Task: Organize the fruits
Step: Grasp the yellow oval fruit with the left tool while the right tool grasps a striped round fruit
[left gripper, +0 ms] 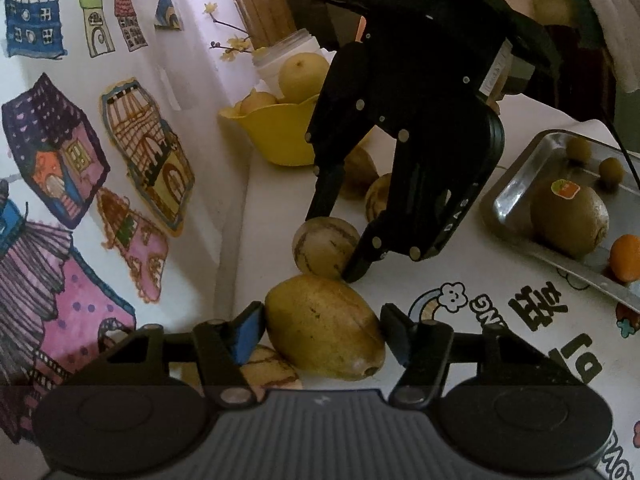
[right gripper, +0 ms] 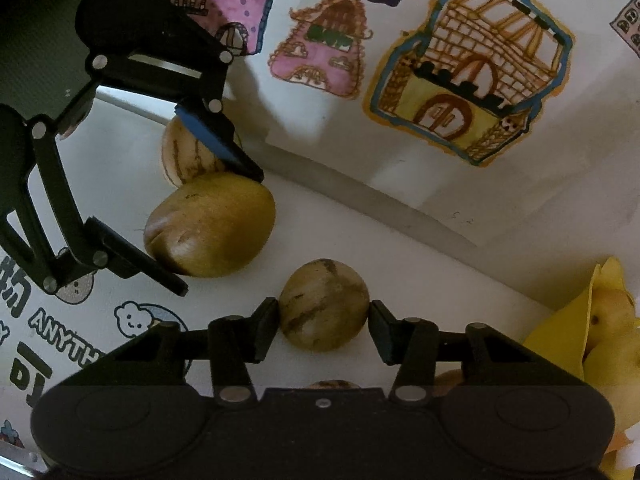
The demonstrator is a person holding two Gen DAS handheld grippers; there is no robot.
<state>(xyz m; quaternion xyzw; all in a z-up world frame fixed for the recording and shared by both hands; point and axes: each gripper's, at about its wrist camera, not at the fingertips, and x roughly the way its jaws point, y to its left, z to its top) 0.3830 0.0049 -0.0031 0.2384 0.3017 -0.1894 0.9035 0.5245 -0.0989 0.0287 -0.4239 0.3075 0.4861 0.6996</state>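
Two grippers in play, both straddling fruit on the white table (left gripper: 280,200). We go left to right in the left wrist view: wall with house drawings (left gripper: 80,152), then a yellow bowl (left gripper: 280,136) by the wall holding two yellow pears (left gripper: 300,76), white jar (left gripper: 292,52) behind it. Our left gripper (left gripper: 322,330) sits around the big yellow-green mango (left gripper: 324,326): left blue pad touches the skin, right pad looks just off it, so the tongs are fairly wide and we can't confirm a grip. A striped pepino melon (left gripper: 326,250) lies just beyond the mango, with the right gripper (left gripper: 340,244) coming down over it, one fingertip at its right edge. Another striped one (left gripper: 272,368) is partly hidden under our left finger; two more (left gripper: 376,198) sit behind the right gripper. Far right: metal tray (left gripper: 516,196) with a stickered kiwi (left gripper: 568,220), two small green fruits (left gripper: 610,170), and an orange one (left gripper: 626,258) at the tray's near rim.

Right wrist view, same order: left gripper (right gripper: 224,236) spans the mango (right gripper: 212,224), striped melon (right gripper: 188,152) behind it touching. Our right gripper (right gripper: 324,314) brackets the round striped melon (right gripper: 324,304), tongs medium-wide, both pads at or just off the skin; contact unclear. Bowl (right gripper: 568,328) at far right.
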